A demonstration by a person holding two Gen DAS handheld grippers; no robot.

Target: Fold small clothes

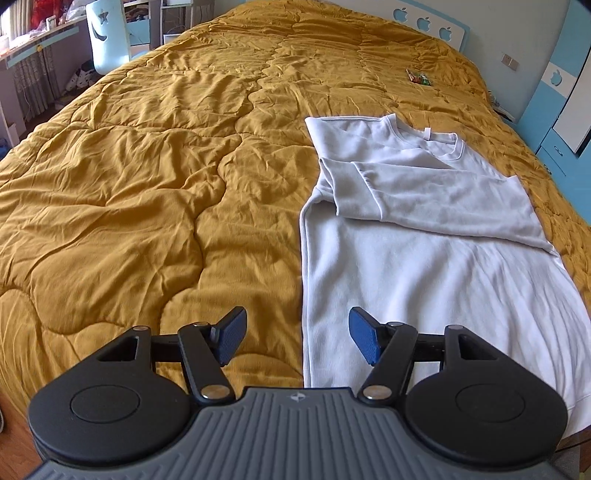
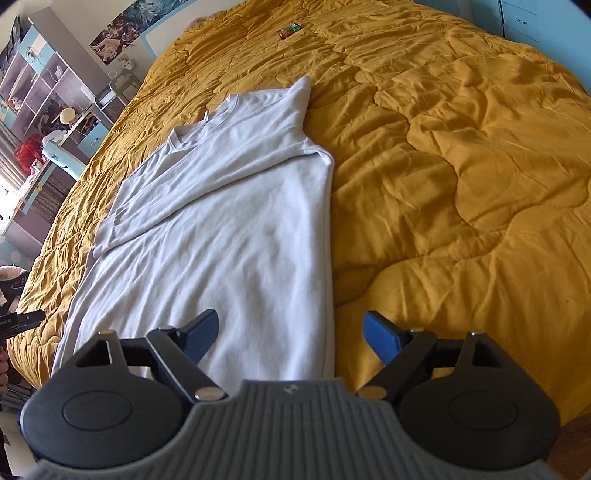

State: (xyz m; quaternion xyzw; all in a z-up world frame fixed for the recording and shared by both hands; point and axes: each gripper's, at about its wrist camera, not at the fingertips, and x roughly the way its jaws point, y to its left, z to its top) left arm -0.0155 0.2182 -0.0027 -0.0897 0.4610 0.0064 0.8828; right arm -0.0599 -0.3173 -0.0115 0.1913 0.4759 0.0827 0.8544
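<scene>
Left gripper (image 1: 297, 339) has its blue fingers (image 1: 232, 335) spread wide with nothing in them, hanging over the near left edge of the white sweatshirt (image 1: 424, 236). The sweatshirt lies flat on the mustard quilt (image 1: 147, 177), collar at the far end, both sleeves folded across the chest, sides tucked in so it's a long strip. Right gripper (image 2: 290, 338) is spread wide too, empty, over the shirt's near right edge. A small snack wrapper (image 2: 290, 29) lies farther up the bed.

No legible text anywhere
</scene>
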